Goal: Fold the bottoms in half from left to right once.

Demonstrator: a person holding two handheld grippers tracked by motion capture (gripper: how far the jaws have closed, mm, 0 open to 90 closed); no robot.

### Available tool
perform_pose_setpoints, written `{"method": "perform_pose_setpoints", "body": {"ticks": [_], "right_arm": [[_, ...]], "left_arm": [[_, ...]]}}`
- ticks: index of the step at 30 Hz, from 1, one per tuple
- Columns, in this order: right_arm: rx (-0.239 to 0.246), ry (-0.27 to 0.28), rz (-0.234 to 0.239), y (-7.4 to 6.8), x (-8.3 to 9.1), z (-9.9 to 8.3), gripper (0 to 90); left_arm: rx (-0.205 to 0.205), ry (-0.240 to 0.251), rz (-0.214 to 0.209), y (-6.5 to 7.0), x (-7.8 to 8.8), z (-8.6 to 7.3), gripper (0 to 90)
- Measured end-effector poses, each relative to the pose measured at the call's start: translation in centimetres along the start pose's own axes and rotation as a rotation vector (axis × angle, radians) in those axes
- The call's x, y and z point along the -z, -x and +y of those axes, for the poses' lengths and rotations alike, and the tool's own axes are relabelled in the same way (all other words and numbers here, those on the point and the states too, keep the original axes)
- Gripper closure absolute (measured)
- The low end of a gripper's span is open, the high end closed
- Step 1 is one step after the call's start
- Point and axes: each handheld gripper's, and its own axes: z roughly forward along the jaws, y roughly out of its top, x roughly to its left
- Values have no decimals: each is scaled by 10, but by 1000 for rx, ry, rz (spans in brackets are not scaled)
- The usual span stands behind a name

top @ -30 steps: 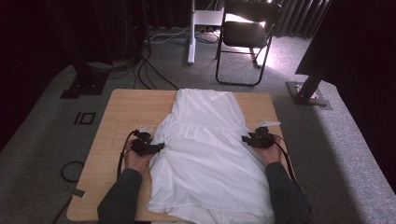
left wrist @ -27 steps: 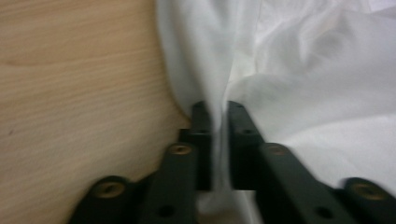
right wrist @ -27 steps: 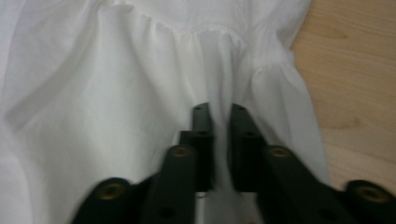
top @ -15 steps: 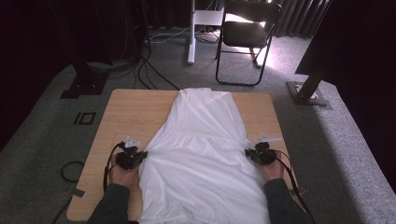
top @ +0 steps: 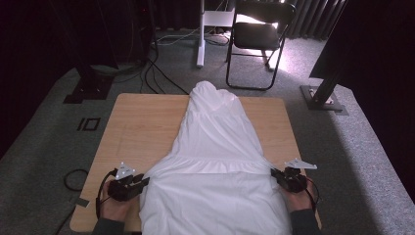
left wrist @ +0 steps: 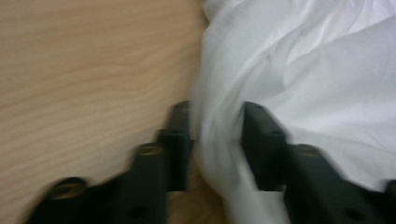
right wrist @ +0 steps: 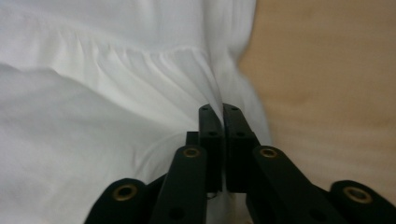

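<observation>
Now a white dress (top: 215, 166) lies flat down the middle of the table (top: 142, 122), its top at the far edge. The left gripper (top: 139, 182) has just been opening; its jaws stand apart with a fold of cloth between them. The right gripper (top: 275, 174) is pinched tight on the dress's side by the near right corner.

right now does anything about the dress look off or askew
Slightly. The white dress lies flat, but its top end overhangs the far edge of the wooden table. A fold of hem bunches between the left gripper jaws.
</observation>
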Motion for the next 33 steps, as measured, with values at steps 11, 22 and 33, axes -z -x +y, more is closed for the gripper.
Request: {"method": "perform_pose_setpoints", "body": {"ticks": [11,22,33], "right_arm": [[57,51,65,-2,-13,57,501],[86,-126,107,-18,-99,95,672],[124,60,-115,1,-53,100,882]], "left_arm": [[2,52,14,-20,-25,63,446],[-38,-43,-38,-7,-91,102,434],[-42,-44,-50,2,-99,109,433]]}}
